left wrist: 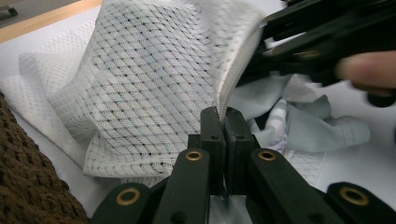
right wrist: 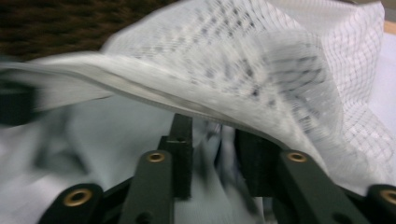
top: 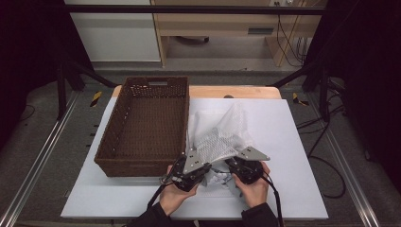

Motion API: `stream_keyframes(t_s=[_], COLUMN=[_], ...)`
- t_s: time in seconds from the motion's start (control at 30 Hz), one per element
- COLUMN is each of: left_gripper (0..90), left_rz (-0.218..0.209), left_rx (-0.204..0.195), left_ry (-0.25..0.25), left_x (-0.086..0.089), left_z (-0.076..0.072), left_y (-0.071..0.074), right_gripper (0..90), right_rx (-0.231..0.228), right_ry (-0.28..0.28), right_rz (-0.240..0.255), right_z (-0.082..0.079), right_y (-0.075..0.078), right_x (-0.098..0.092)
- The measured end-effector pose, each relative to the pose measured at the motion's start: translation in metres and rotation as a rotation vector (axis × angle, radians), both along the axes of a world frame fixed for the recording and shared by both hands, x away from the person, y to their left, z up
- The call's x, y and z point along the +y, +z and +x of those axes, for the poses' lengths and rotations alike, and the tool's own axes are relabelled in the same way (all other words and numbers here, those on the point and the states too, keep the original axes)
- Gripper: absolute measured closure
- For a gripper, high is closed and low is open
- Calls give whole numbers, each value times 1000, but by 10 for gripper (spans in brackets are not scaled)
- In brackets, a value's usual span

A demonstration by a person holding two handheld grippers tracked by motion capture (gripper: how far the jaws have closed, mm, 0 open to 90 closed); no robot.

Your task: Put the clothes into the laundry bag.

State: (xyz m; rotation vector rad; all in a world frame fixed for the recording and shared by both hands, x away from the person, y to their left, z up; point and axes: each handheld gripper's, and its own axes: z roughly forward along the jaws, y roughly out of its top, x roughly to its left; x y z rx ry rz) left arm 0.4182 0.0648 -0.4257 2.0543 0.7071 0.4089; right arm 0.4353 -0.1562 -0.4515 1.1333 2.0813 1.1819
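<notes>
white mesh bag (top: 222, 135) is tented up off the table (top: 293, 142) just beside the wicker basket (top: 142, 127), likely held so its edge can be worked open. left gripper (left wrist: 219, 122) is pressed together, pinching the bag's edge. right gripper (right wrist: 217, 140) stands partly spread under the raised mesh with pale cloth (right wrist: 93, 140) between the jaws; its pads grip nothing that can be made out.

Lab recording bay: black frame (top: 189, 9), floor rails (top: 38, 161), loose cables (top: 326, 156).
</notes>
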Motion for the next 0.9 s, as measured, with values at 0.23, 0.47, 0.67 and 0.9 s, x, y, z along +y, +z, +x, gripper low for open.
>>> stream_keyframes(t_s=[0.23, 0.47, 0.67, 0.9], left_gripper=[879, 879, 879, 879], left_rz=[1, -2, -9, -29], left_rx=[-1, 0, -4, -21], left_ry=[3, 11, 1, -20], left_x=[-1, 0, -1, -1], left_z=[1, 2, -2, -9], left_y=[-2, -2, 2, 10], right_gripper=[412, 417, 794, 799], right_rx=[16, 110, 138, 35], right_ry=[140, 166, 82, -61], right_rz=[38, -68, -36, 18], right_z=[-34, -18, -3, 15], right_y=[10, -21, -24, -16], right_x=[-11, 20, 21, 19])
